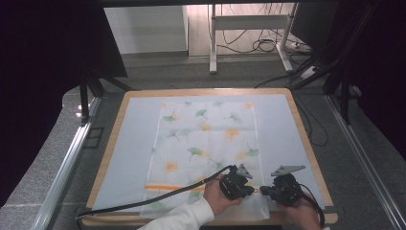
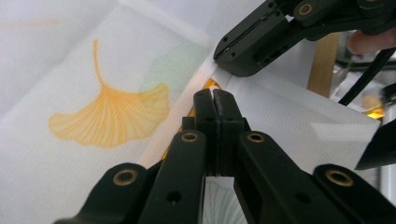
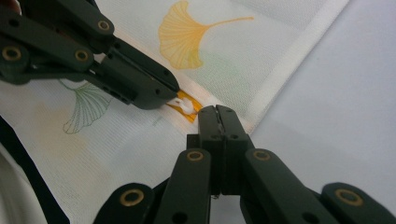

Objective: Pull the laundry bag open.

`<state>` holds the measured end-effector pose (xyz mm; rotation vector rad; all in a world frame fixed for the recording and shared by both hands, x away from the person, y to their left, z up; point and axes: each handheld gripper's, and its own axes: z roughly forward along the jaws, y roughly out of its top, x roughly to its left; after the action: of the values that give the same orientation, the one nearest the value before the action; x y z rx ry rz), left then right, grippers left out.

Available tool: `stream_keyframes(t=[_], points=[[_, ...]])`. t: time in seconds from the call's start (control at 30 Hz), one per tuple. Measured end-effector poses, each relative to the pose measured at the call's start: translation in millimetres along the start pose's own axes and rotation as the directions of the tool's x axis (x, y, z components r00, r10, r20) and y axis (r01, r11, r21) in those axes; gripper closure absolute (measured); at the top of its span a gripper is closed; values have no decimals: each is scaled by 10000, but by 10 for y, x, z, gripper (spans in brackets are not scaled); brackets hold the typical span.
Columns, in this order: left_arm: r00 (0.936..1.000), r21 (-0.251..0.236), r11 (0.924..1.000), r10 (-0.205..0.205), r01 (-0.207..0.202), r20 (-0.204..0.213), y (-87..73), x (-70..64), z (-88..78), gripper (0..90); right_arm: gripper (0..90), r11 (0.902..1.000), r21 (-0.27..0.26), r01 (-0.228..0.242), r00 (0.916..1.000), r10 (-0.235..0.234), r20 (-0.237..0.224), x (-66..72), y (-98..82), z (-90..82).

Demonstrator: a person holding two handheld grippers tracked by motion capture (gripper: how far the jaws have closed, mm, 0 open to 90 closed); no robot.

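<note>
A white cloth (image 1: 206, 139) printed with green and orange ginkgo leaves lies flat on a pale blue mat (image 1: 136, 143). An orange stripe (image 1: 165, 188) crosses its near end. Both grippers meet at the stripe's right end, close to the cloth's right hem. My left gripper (image 1: 252, 190) points right and is shut; in the right gripper view its tips (image 3: 175, 91) pinch up a small white pucker of cloth. My right gripper (image 1: 263, 190) points left, jaws shut (image 3: 217, 109), tips at the hem where the cloth (image 2: 280, 112) rises in a ridge.
The mat lies on a wooden table (image 1: 306, 143) with rounded corners. A black cable (image 1: 158, 197) trails from the left gripper across the cloth's near left. Beyond the table stand a white desk frame (image 1: 249, 21), floor cables and dark curtains.
</note>
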<state>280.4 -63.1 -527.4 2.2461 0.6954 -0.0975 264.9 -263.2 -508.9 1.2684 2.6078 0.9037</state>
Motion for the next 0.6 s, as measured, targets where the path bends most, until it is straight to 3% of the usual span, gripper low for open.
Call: stream_keyframes(t=[0.13, 0.6], points=[[9990, 49, 9995, 322, -320, -326, -21, -36, -27, 900, 900, 9999, 19, 105, 9999, -105, 9, 2, 3, 0], [9990, 110, 9997, 219, -215, -380, -113, 32, -142, 900, 900, 9999, 31, 125, 9999, -125, -64, -8, 3, -2]])
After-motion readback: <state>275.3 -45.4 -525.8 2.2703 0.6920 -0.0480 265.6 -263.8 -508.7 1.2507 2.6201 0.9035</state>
